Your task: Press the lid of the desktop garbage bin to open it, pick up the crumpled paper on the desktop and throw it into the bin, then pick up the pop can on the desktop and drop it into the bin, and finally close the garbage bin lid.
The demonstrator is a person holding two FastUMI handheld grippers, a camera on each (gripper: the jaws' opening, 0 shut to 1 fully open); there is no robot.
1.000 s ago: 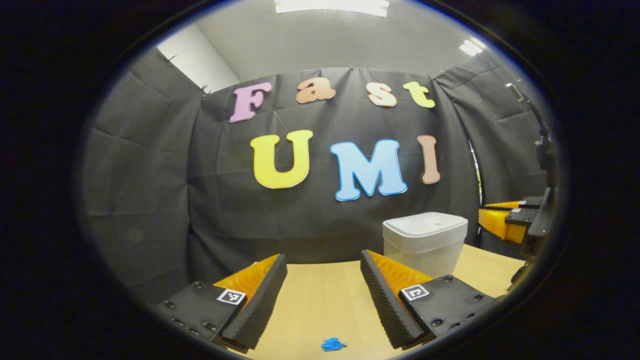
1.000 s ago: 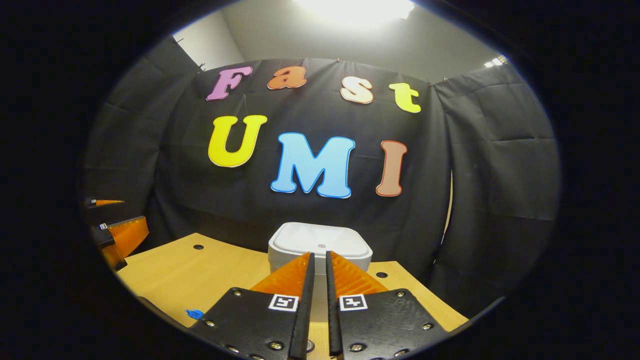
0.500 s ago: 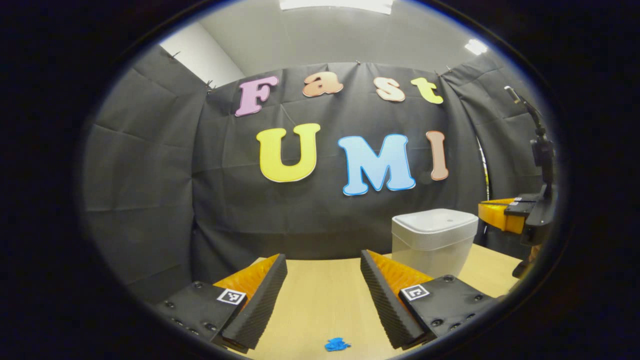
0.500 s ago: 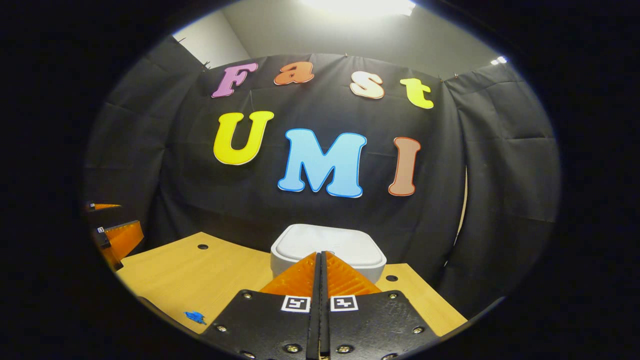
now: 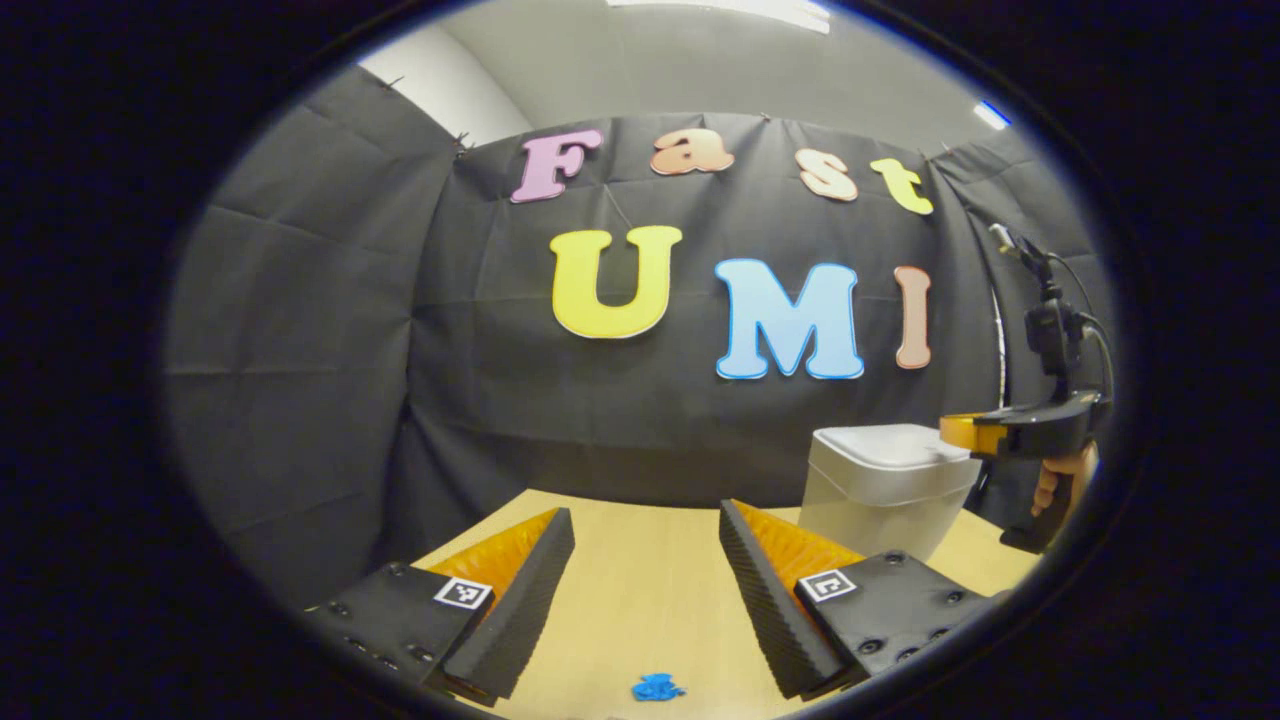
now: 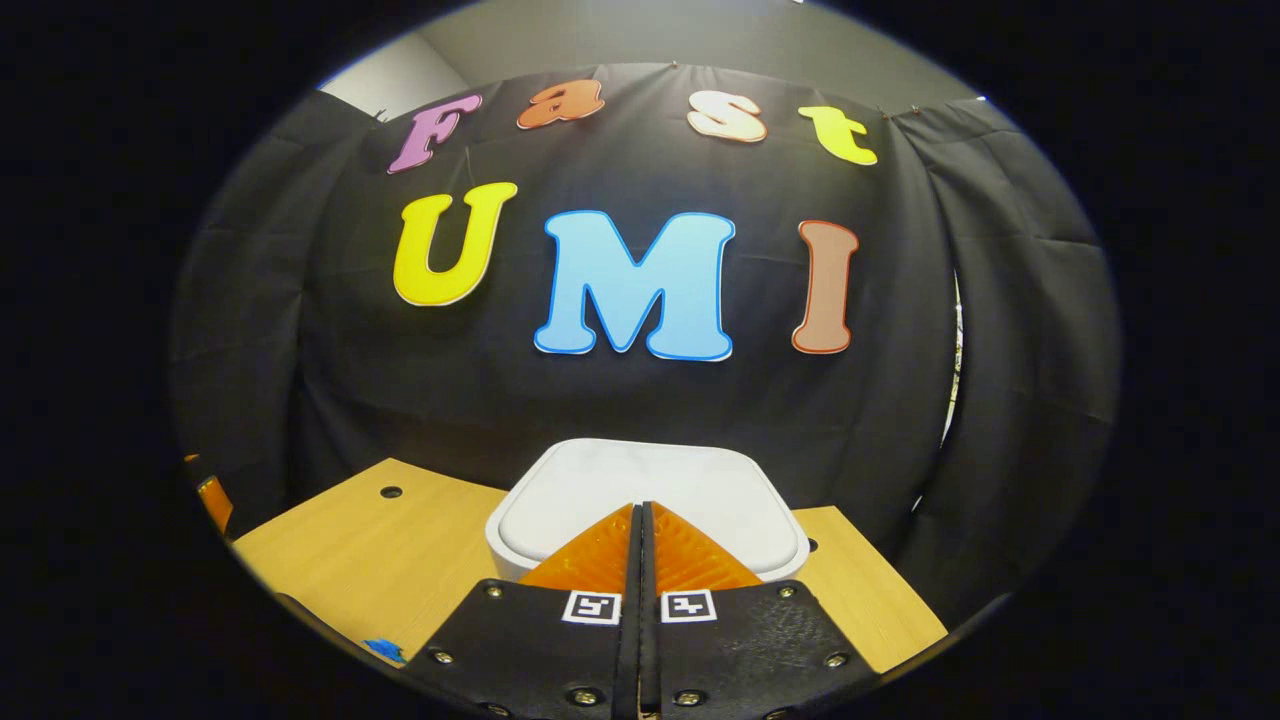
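A white garbage bin (image 5: 885, 485) with its lid (image 6: 650, 490) down stands on the wooden desktop (image 5: 650, 590) near the back wall. My right gripper (image 6: 641, 506) is shut with nothing between its fingers, its tips over the near part of the lid. In the left gripper view the right gripper (image 5: 965, 432) reaches over the bin's right top edge, held by a hand (image 5: 1060, 478). My left gripper (image 5: 645, 530) stands open above the bare desktop, to the left of the bin, with nothing between its fingers.
A small blue mark (image 5: 655, 688) lies on the desktop in front of my left gripper, and the same blue mark (image 6: 385, 650) sits at the desk's near left. Round holes (image 6: 391, 492) pierce the desktop. The black cloth wall stands close behind the bin.
My right gripper closed fully and moved forward until its tips came over the bin's lid. The left gripper swung slightly left, so the bin shifted right in its view.
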